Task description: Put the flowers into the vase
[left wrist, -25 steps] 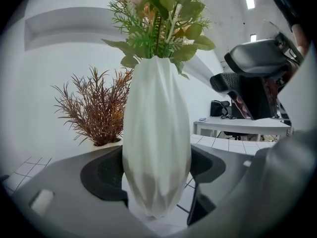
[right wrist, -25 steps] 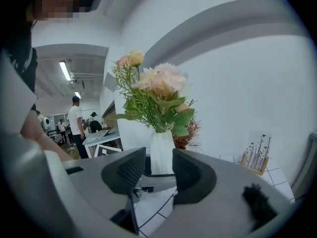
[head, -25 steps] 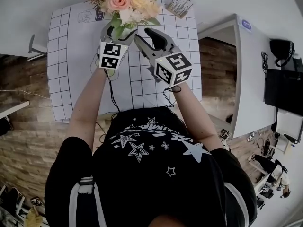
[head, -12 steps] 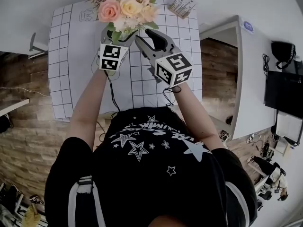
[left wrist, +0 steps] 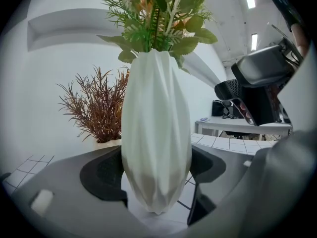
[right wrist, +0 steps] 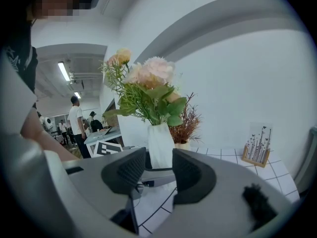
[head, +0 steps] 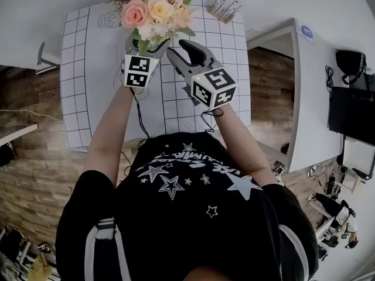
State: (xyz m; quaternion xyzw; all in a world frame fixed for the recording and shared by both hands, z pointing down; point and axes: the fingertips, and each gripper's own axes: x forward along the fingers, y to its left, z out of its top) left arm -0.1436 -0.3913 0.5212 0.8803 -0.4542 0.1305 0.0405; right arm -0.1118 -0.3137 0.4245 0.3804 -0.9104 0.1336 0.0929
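Left gripper: the jaws stand wide and are clamped on the tall white faceted vase. One dark pad bears on each flank of the lower body. The tapered foot of the vase sits just over the white gridded table sheet. Whether the foot touches the sheet cannot be read.

The vase's long axis is upright and runs across the line of the left jaws. The bunch of pink, cream and peach artificial flowers with green leaves is already seated in the neck. Its stems run down into the mouth of the vase and its heads spread above the rim. Behind the vase, further along the table, stands a brown dried sprig in a small white pot.

Right gripper: the jaws stand a narrow gap apart and carry nothing. The vase shows through that gap but lies beyond the pad tips, near and not touching.

Governing relation: from the right gripper the vase and flowers lie straight ahead, a little to the left, with the flower heads higher than the jaws. The left gripper holds the vase, so it is the nearer tool. The right gripper is the free one.

Judgement: insertion appears complete. Any remaining move is to set down or release the vase, and this calls for keeping the vase's axis vertical.
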